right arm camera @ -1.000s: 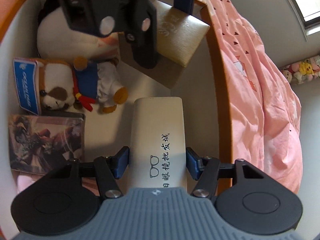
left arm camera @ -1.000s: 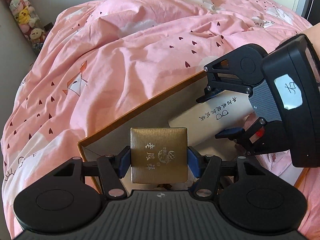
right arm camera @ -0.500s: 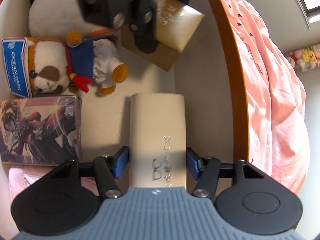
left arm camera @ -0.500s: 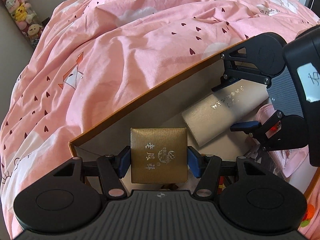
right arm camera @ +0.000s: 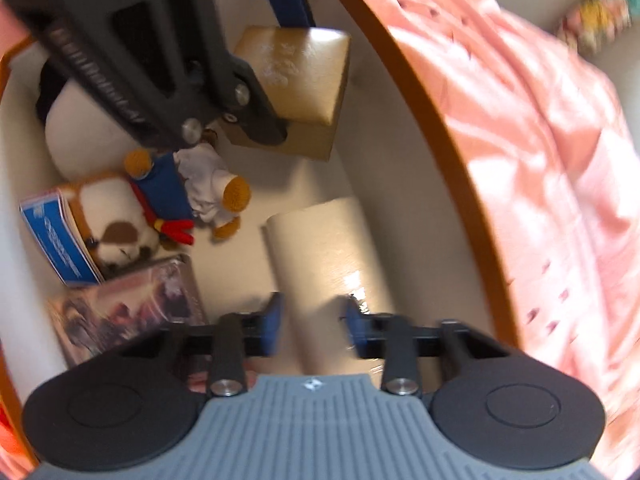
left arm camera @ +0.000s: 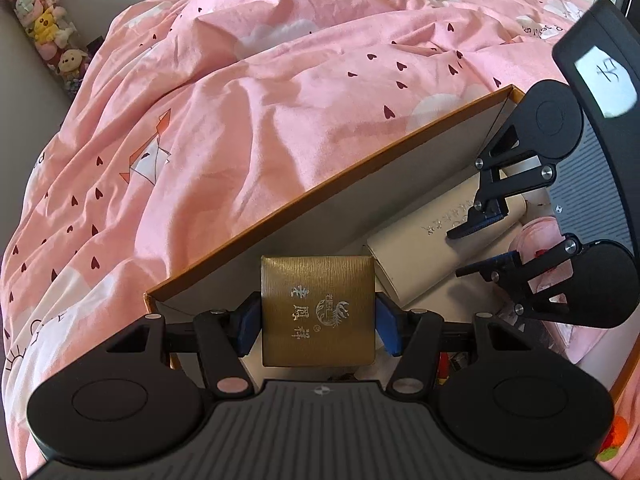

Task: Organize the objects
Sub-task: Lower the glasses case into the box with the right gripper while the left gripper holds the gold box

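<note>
My left gripper (left arm camera: 318,322) is shut on a square gold box (left arm camera: 318,310) with silver characters, held over the near corner of an orange-rimmed cardboard box (left arm camera: 320,196). The gold box also shows in the right wrist view (right arm camera: 304,76). A cream glasses case (left arm camera: 436,256) lies on the box floor by the long wall; it also shows in the right wrist view (right arm camera: 328,256). My right gripper (right arm camera: 312,324) is open, its jaws standing apart above the case's near end. It shows in the left wrist view (left arm camera: 476,250) at right.
Inside the box lie a plush dog in blue (right arm camera: 176,200), a white and black plush (right arm camera: 76,132), a blue booklet (right arm camera: 56,240) and an illustrated tin (right arm camera: 128,308). A pink bedspread (left arm camera: 240,112) surrounds the box. Plush toys (left arm camera: 44,36) line the far wall.
My right gripper has opened and let go of the glasses case, which now lies on the box floor. The right gripper has drawn back. My left gripper still holds the gold box.
</note>
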The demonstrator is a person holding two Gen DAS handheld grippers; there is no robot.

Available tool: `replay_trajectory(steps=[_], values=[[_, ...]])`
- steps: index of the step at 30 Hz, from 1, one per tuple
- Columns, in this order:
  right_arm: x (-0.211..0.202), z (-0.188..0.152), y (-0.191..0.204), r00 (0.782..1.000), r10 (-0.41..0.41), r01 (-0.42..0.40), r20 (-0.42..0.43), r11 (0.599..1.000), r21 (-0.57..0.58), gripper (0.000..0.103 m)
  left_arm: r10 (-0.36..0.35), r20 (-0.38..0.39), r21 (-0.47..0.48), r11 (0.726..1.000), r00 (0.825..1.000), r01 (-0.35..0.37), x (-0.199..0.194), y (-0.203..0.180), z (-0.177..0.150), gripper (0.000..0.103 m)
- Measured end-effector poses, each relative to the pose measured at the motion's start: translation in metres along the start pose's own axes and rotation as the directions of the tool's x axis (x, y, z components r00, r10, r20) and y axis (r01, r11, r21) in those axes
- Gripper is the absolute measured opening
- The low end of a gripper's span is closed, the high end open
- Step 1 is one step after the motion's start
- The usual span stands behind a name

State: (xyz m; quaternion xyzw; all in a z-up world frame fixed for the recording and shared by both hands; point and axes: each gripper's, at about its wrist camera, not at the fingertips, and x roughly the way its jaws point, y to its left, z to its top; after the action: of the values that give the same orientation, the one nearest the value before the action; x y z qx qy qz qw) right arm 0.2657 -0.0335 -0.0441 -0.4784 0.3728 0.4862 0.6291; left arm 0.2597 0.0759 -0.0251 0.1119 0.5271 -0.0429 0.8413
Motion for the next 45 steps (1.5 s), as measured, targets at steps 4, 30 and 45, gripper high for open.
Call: replay_trajectory(steps=[4, 30, 45], values=[[-0.005, 0.006, -0.013, 0.995, 0.105, -0.103, -0.004, 0.983, 0.151, 0.010, -0.006, -0.001, 0.003, 1.000, 1.000, 0.006, 0.002, 0.000, 0.000, 0.067], [-0.006, 0.015, -0.008, 0.988, 0.083, -0.025, -0.130, 0.918, 0.396, 0.005, -0.177, 0.032, -0.046, 0.983, 0.984, 0.179, -0.002, -0.003, 0.007, 0.067], [-0.063, -0.005, 0.034, 0.997, -0.071, 0.082, -0.040, 0.877, 0.473, 0.006, -0.359, -0.054, -0.451, 0.841, 0.932, 0.298, 0.041, -0.018, 0.015, 0.067]])
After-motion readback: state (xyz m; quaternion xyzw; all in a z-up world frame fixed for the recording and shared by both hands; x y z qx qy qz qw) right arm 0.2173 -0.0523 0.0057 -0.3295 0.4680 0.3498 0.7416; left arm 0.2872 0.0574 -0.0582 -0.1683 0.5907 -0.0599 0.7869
